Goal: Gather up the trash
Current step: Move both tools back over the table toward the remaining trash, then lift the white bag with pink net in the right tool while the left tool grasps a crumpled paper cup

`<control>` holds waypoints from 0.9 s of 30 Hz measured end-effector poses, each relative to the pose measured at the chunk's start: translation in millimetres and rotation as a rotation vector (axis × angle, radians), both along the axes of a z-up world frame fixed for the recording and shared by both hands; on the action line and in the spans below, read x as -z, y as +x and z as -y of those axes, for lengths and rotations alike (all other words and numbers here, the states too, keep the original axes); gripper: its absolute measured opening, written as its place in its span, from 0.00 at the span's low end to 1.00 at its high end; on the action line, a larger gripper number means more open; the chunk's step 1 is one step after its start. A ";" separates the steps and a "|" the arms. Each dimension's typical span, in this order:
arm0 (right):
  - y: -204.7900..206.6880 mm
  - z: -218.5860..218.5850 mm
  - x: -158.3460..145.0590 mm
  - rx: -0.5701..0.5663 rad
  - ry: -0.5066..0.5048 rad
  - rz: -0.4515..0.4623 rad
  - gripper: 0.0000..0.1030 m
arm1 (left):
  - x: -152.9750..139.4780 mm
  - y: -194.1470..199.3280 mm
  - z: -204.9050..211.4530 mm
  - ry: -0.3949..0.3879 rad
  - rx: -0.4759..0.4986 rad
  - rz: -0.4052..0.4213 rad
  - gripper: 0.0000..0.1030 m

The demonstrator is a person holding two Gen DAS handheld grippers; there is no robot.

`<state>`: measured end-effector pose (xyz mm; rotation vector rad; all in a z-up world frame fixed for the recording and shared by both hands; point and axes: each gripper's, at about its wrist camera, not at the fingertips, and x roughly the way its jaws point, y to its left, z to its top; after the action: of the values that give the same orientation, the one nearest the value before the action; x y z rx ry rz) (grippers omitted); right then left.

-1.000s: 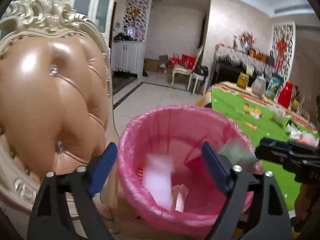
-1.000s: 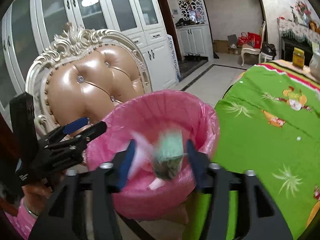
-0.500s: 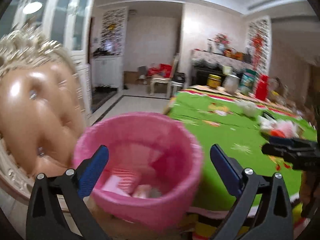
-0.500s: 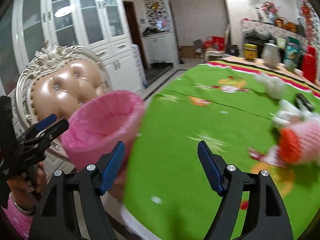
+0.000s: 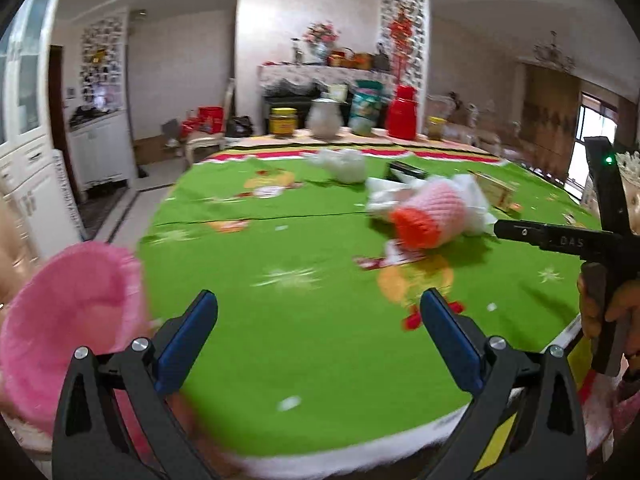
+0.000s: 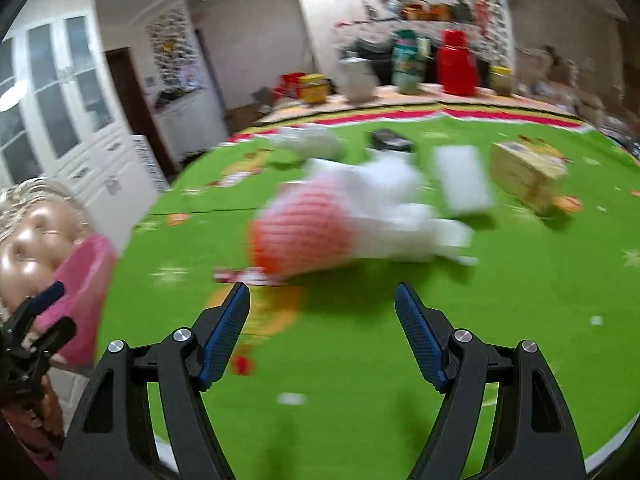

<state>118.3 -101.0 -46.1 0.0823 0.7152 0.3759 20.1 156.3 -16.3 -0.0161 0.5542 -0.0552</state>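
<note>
We find the pink-lined bin (image 5: 68, 320) beside the table (image 5: 320, 340), contents unseen; left gripper (image 5: 318, 338) and right gripper (image 6: 322, 334) gape, both empty.

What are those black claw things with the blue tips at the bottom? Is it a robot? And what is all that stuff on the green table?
It is not a robot. A person holds a grabbing tool in each hand, each with a camera looking along its two fingers. One picture comes from the left gripper, the other from the right gripper. Both are open and hold nothing; their fingers have just been opening. On the green tablecloth lie a pink and orange foam net, crumpled white paper and a small yellowish box. The pink trash bin stands beside the table.
</note>
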 end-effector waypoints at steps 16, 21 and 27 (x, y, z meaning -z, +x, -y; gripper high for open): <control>99.9 3.0 32.7 -0.042 -0.252 -0.116 0.74 | 15.7 88.7 63.7 0.004 0.089 -0.141 0.95; 111.6 -7.6 34.6 -0.068 -0.252 -0.119 0.62 | 11.5 91.6 48.1 -0.011 0.066 -0.150 0.95; 85.5 7.6 26.5 -0.071 -0.153 -0.091 0.28 | 10.9 103.5 42.3 -0.020 0.054 -0.164 0.95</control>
<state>203.8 -108.6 -72.6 -0.0715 0.8358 0.3863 123.6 114.0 -27.2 -0.0255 0.7180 -0.1123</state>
